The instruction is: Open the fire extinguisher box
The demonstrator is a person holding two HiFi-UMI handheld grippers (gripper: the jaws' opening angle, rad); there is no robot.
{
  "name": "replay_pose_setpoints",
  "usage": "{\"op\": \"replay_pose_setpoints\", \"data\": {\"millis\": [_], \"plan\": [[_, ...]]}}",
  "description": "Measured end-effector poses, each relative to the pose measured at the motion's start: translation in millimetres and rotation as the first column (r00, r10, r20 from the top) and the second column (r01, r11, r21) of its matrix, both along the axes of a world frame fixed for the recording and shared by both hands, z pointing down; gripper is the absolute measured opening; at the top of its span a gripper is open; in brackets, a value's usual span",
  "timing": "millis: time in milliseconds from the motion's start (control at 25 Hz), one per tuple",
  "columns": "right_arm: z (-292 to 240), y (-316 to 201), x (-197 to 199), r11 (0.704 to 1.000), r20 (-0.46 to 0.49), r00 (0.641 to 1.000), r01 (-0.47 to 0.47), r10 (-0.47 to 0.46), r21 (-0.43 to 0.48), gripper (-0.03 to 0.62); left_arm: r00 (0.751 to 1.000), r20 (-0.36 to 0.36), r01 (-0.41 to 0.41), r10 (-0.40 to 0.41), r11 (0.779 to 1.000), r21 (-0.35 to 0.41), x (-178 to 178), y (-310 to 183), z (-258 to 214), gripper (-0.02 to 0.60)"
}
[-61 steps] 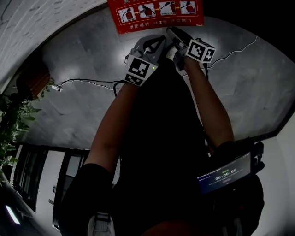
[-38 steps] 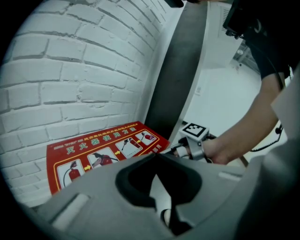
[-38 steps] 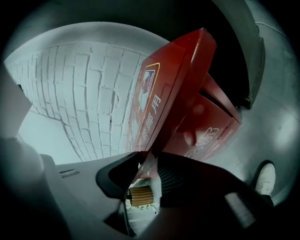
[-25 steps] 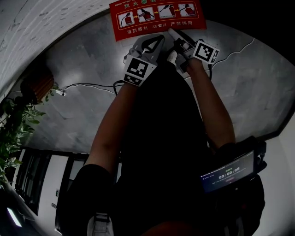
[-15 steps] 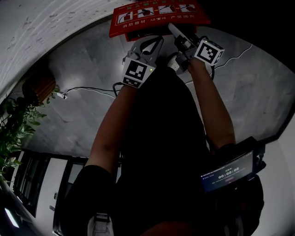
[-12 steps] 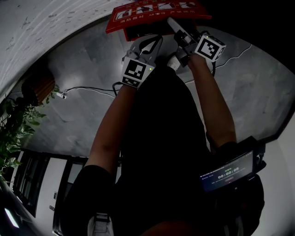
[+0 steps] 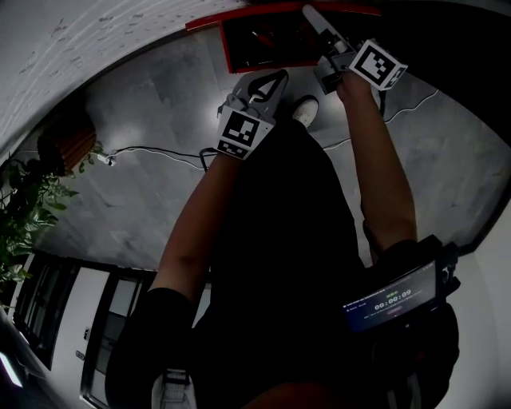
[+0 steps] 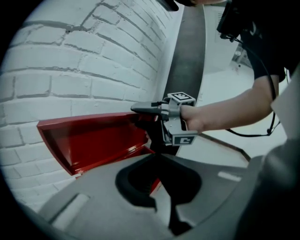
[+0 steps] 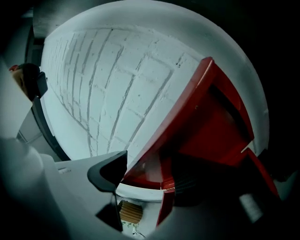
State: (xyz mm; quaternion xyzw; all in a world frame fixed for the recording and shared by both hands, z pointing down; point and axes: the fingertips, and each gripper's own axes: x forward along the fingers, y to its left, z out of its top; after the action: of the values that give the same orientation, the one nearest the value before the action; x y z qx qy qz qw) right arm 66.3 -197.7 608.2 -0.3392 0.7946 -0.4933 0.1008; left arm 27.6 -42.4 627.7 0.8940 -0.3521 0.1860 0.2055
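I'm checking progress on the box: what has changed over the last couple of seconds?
The flat red metal lid swung up, raised by the right gripper, baring the inside of the red fire extinguisher box. That gripper's jaws are now opening, the lid's edge between them. The left gripper stayed shut, empty, alongside.

Right gripper (image 9: 151, 185) jaws opening; red box lid (image 9: 211, 117) edge between; white brick wall (image 9: 103, 84) behind.

Fire extinguisher box (image 8: 93, 140): red, smooth, glossy, metal-looking. Brick wall (image 8: 70, 70) behind box: white-painted, rough, matt. Floor (image 7: 144, 184) before box: grey stone look, smooth, faint sheen.
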Motion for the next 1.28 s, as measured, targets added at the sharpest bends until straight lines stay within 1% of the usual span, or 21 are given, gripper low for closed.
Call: {"op": "replay_pose_setpoints", "data": {"millis": [80, 200, 320, 440, 600, 680, 840, 920, 1000, 1080, 1160, 1280], "plan": [[0.7, -5.7, 0.0, 1.000, -0.010, 1.000, -0.016, 0.016, -0.004, 0.297, 1.000, 0.002, 0.005, -0.005, 1.000, 0.005, -3.3, -2.5, -2.0, 0.003], [1.1, -12.5, 0.2, 0.999, -0.015, 0.999, -0.046, 0.046, 0.003, 0.336, 1.000, 0.004, 0.015, -0.015, 1.000, 0.015, -8.0, -7.8, -4.6, 0.003], [0.9, -14.3, -0.7, 0.998, -0.034, 0.998, -0.053, 0.054, 0.026, 0.356, 1.000, 0.003, 0.027, -0.027, 0.999, 0.022, -12.0, -10.6, -7.2, 0.003], [1.2, -15.9, -1.5, 0.998, -0.049, 0.997, -0.058, 0.060, 0.039, 0.397, 0.999, 0.003, 0.035, -0.035, 0.999, 0.030, -14.8, -10.4, -10.8, 0.003], [-6.0, -14.3, -5.9, 0.997, -0.023, 0.998, -0.055, 0.056, 0.044, 0.397, 0.999, 0.003, 0.047, -0.048, 0.998, 0.038, -19.2, -7.4, -15.9, 0.003], [-12.2, -8.5, -6.7, 0.997, -0.030, 0.998, -0.047, 0.049, 0.060, 0.397, 0.999, 0.001, 0.053, -0.053, 0.998, 0.045, -19.7, -4.1, -20.4, 0.003], [-28.2, 11.1, -4.8, 0.995, -0.078, 0.997, -0.013, 0.021, 0.098, 0.397, 0.998, -0.007, 0.069, -0.069, 0.996, 0.061, -21.2, -0.2, -38.9, 0.003], [-42.9, 22.2, -7.9, 0.989, -0.122, 0.992, 0.028, -0.011, 0.142, 0.394, 0.996, -0.021, 0.087, -0.086, 0.993, 0.077, -25.1, -2.9, -52.1, 0.003], [-65.0, 34.6, -11.9, 0.973, -0.174, 0.983, 0.089, -0.052, 0.213, 0.359, 0.994, -0.039, 0.101, -0.098, 0.989, 0.112, -26.7, -8.2, -71.6, 0.003], [-90.0, 50.9, -13.3, 0.945, -0.230, 0.970, 0.151, -0.084, 0.292, 0.299, 0.993, -0.059, 0.110, -0.103, 0.984, 0.142, -26.3, -10.6, -95.4, 0.003], [-115.1, 70.4, -11.5, 0.914, -0.273, 0.956, 0.205, -0.109, 0.351, 0.217, 0.991, -0.084, 0.114, -0.102, 0.980, 0.162, -24.5, -9.4, -119.5, 0.003], [-151.1, 102.7, -5.7, 0.876, -0.320, 0.938, 0.264, -0.135, 0.403, 0.072, 0.989, -0.116, 0.111, -0.090, 0.977, 0.183, -20.4, 1.0, -156.8, 0.003]]}}
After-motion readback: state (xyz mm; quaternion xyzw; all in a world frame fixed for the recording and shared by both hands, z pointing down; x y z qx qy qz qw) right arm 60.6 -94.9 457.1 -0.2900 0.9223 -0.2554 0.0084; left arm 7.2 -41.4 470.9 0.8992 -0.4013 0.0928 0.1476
